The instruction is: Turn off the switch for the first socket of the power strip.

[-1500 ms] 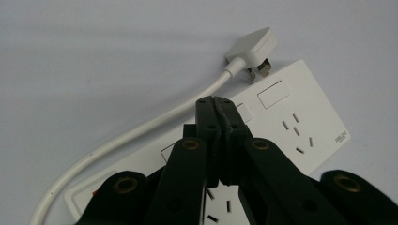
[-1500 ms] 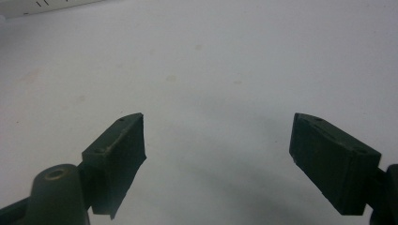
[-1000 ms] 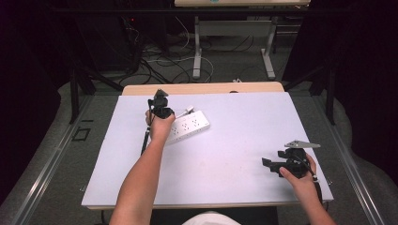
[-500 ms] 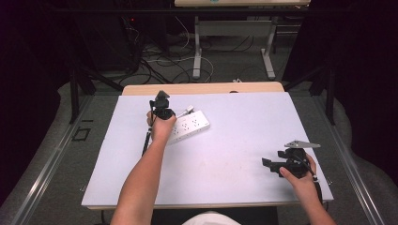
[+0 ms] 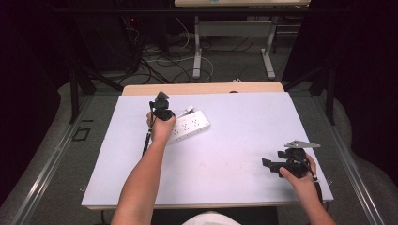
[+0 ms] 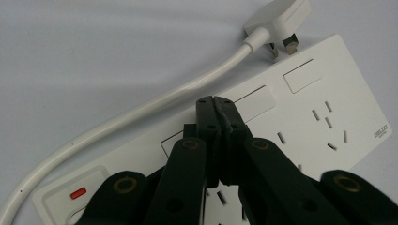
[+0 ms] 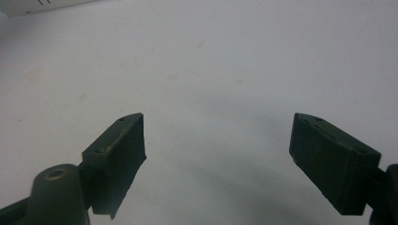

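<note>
A white power strip (image 5: 190,125) lies on the white table (image 5: 234,140), left of centre, its sockets and rocker switches facing up (image 6: 319,103). Its white cable (image 6: 155,105) curves along the strip's far side and ends in a white plug (image 6: 279,16) lying loose by the strip's end. My left gripper (image 5: 163,112) points down at the strip. Its jaws are shut together, their tips (image 6: 215,101) over the strip's edge beside a rocker switch. Whether they touch it I cannot tell. My right gripper (image 5: 268,164) is open near the front right, nothing between its jaws (image 7: 216,136).
A red indicator switch (image 6: 78,192) sits at the strip's cable end. A wooden strip (image 5: 202,88) borders the table's far edge. Beyond it stand desk legs (image 5: 197,47) and loose cables (image 5: 159,61) on the floor.
</note>
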### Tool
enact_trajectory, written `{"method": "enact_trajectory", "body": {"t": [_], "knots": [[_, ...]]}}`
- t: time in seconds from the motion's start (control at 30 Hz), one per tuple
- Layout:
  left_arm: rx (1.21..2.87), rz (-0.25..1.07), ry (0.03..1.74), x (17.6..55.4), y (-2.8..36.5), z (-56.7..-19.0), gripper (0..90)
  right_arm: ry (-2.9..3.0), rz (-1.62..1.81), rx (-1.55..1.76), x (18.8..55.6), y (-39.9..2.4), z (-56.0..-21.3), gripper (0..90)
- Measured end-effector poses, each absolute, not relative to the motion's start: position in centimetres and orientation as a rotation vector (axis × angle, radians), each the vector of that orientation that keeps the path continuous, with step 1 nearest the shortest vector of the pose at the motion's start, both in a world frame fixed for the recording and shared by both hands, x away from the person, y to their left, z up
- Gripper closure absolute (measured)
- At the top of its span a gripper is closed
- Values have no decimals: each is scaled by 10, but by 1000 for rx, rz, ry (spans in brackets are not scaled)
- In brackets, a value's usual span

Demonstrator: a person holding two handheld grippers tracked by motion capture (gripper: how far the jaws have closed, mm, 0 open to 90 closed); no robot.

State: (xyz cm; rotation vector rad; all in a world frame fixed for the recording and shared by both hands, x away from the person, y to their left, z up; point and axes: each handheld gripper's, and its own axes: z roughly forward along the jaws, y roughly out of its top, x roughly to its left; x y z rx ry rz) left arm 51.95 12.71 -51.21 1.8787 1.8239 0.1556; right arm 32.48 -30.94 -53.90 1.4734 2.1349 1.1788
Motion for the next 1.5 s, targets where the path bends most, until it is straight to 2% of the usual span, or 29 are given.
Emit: {"method": "enact_trajectory", "body": {"t": [0.9, 1.0, 1.13, 1.5], "knots": [[1893, 203, 1811, 517, 124, -514, 900, 2141, 1177, 1474, 325, -309, -539, 180], [1869, 171, 1791, 516, 122, -517, 900, 2140, 1177, 1474, 325, -309, -539, 180], [1919, 239, 1772, 515, 114, -516, 900, 2138, 1177, 1477, 325, -309, -539, 180], [1900, 209, 1775, 516, 117, -517, 900, 2138, 1176, 1474, 325, -310, -539, 180]]}}
